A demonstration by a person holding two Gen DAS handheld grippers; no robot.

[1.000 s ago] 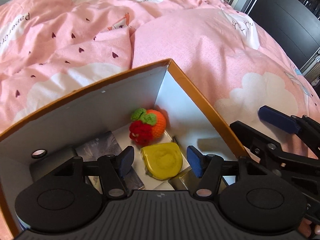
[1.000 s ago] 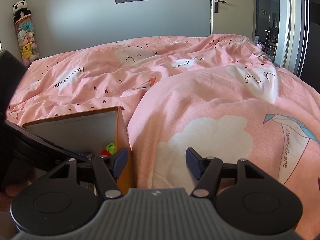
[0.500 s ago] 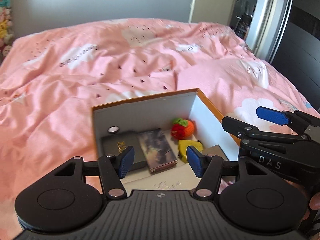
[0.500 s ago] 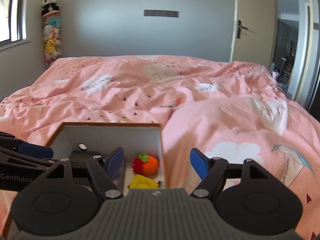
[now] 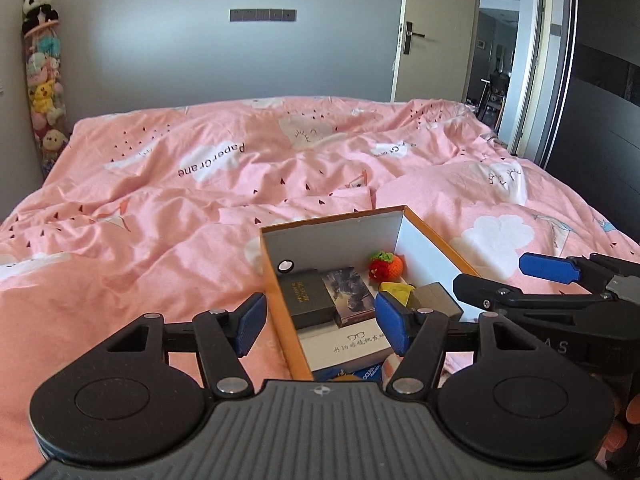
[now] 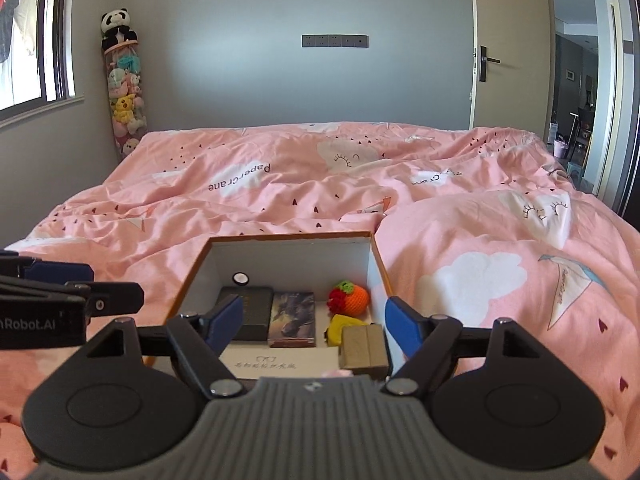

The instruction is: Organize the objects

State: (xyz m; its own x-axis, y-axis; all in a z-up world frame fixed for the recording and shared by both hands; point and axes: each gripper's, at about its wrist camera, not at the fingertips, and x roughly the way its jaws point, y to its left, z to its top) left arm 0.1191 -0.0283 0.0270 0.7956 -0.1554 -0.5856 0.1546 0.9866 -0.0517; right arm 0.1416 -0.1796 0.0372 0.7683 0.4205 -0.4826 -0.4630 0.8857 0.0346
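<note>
From where the left tongs look, the near end of the orange box is cut off behind their own black body, so only a strip of the white card with printing and a sliver of something blue beneath it shows; what that blue thing is I can't say. The right tongs hide the box's front edge in the same way, and a pale pink scrap at their top edge is too small to name. Inside the box, which sits on the pink bedspread, lie a black book, a picture-covered pack touching it, a crocheted orange-and-red fruit in the far right corner, a yellow piece just nearer, and a tan block, perhaps cardboard. Both tongs stand wide with nothing between their blue pads, their jaws having just been opening. The box lies ahead of and below both: its left wall runs between the left tongs' fingers, while the right tongs frame its interior squarely.
</note>
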